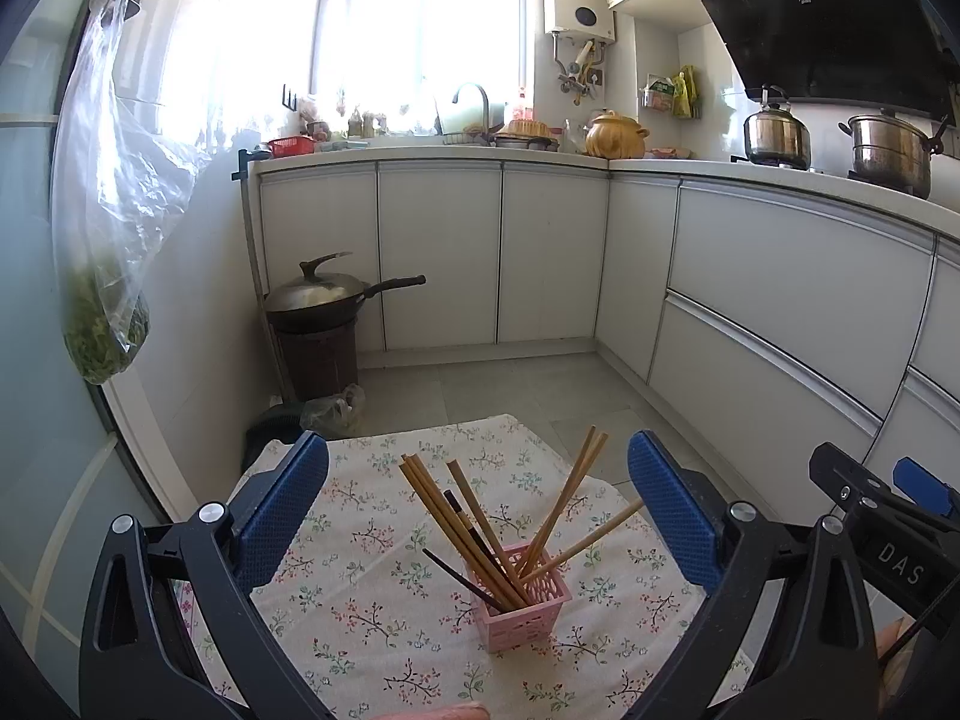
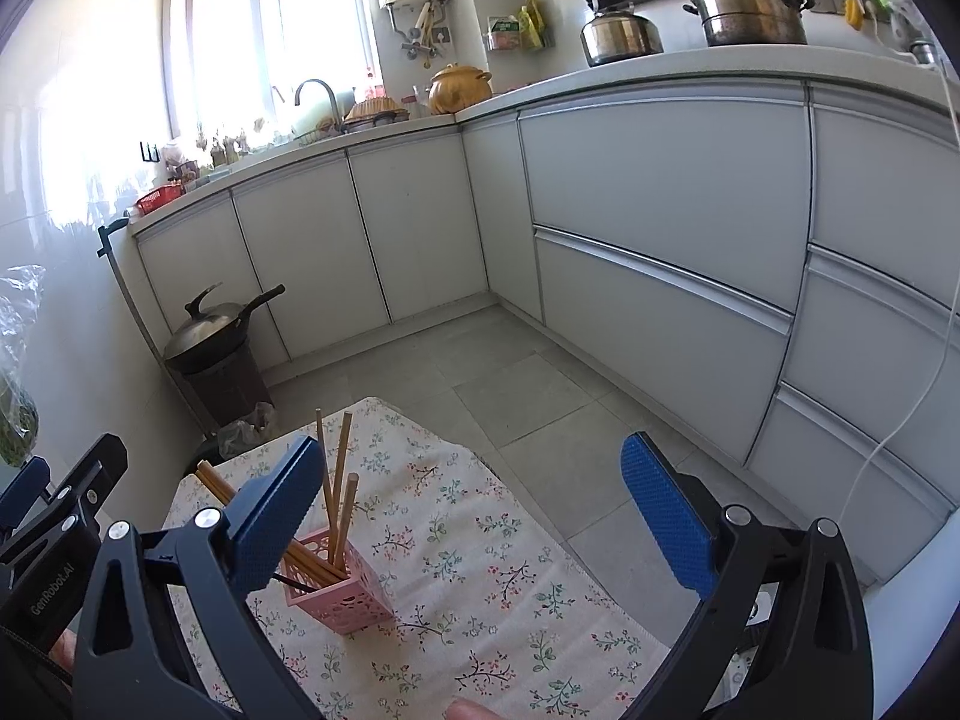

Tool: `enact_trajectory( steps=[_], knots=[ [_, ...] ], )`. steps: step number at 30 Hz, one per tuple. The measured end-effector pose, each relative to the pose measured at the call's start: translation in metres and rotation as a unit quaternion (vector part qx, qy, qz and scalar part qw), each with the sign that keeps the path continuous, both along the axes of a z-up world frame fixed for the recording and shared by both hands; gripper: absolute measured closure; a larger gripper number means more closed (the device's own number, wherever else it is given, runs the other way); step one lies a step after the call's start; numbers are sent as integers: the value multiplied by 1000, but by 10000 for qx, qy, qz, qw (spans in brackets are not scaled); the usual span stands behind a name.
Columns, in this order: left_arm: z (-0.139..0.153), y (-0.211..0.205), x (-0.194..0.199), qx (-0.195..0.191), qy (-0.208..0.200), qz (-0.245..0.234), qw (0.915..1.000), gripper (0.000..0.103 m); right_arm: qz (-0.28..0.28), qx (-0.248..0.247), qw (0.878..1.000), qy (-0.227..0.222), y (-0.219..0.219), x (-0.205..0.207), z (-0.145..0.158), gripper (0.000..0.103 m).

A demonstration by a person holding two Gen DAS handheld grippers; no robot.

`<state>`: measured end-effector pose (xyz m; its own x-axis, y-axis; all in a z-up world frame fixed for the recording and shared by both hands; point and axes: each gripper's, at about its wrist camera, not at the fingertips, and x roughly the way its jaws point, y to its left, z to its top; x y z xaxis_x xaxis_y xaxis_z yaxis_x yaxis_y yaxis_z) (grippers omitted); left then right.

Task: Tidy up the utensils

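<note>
Left gripper (image 1: 478, 504): raised over the floral cloth (image 1: 372, 546), tilted down, jaws spread wide, nothing held. Pink basket (image 1: 521, 600) upright on the cloth, straight ahead between the blue pads (image 1: 282, 516). Chopsticks (image 1: 462, 522) standing in the basket, fanned out left and right, a couple dark among the pale wooden ones.

Right gripper (image 2: 474, 504): level beside the left, jaws equally wide, empty; basket just behind its left pad.

Writing: "DAS" on the right gripper's body in left view; "GenRobot.AI" on the left gripper's in right view.
</note>
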<state>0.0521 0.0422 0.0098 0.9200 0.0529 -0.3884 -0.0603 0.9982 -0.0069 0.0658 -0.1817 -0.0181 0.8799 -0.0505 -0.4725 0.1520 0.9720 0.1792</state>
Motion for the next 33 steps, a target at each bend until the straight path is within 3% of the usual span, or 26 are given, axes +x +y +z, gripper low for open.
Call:
enact_trajectory(
  steps=[33],
  knots=[
    [-12,0,4,21,111,-15,9999,7,59,38,9999,96,0,3,-6,7]
  ],
)
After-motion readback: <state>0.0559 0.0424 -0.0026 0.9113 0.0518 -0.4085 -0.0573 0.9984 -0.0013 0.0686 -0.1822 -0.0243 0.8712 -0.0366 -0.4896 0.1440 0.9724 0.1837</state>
